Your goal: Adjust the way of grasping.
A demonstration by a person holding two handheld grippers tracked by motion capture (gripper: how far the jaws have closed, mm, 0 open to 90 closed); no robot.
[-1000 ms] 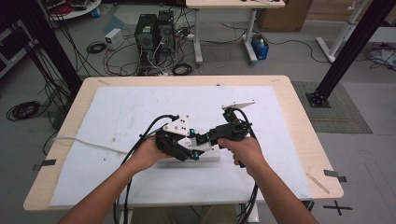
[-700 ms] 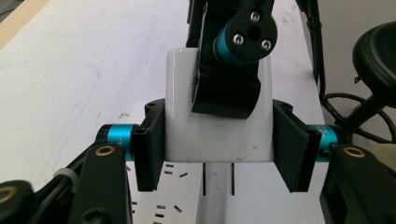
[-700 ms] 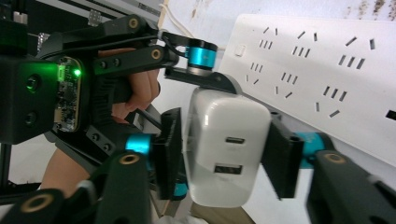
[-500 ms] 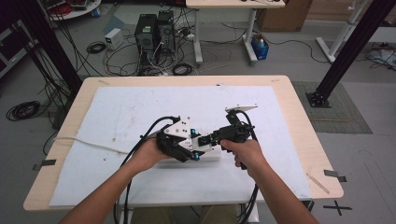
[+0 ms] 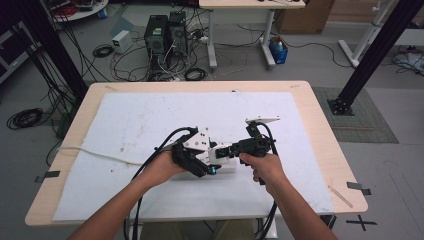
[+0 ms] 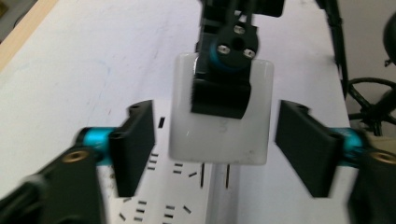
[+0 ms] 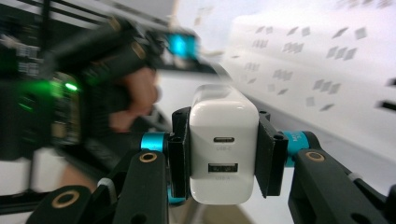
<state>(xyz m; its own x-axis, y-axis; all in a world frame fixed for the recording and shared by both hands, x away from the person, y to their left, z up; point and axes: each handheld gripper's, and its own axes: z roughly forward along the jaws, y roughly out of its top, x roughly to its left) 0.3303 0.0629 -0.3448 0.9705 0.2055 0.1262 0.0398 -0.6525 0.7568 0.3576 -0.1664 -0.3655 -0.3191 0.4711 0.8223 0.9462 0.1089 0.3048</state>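
Observation:
A white USB charger [image 7: 224, 144] with two ports facing the camera sits between the pads of my right gripper [image 7: 223, 119], which is shut on it. In the left gripper view the charger [image 6: 219, 135] hangs just above a white power strip [image 6: 187, 186] on the table. The left gripper [image 6: 217, 112] has just been opening; its jaws stand apart on either side of the charger with a gap at each side. From above, the left gripper [image 5: 192, 156] and the right gripper [image 5: 235, 149] meet tip to tip over the strip [image 5: 227, 169].
A white sheet [image 5: 150, 120] covers the wooden table [image 5: 320, 135]. Black cables [image 5: 165, 145] trail from both grippers toward the near edge. A white cord [image 5: 95, 152] runs off to the left. A small white plate [image 5: 262, 120] lies behind the right gripper.
Both hands stay almost in place at the middle of the table, the grippers still facing each other. No other change shows from above.

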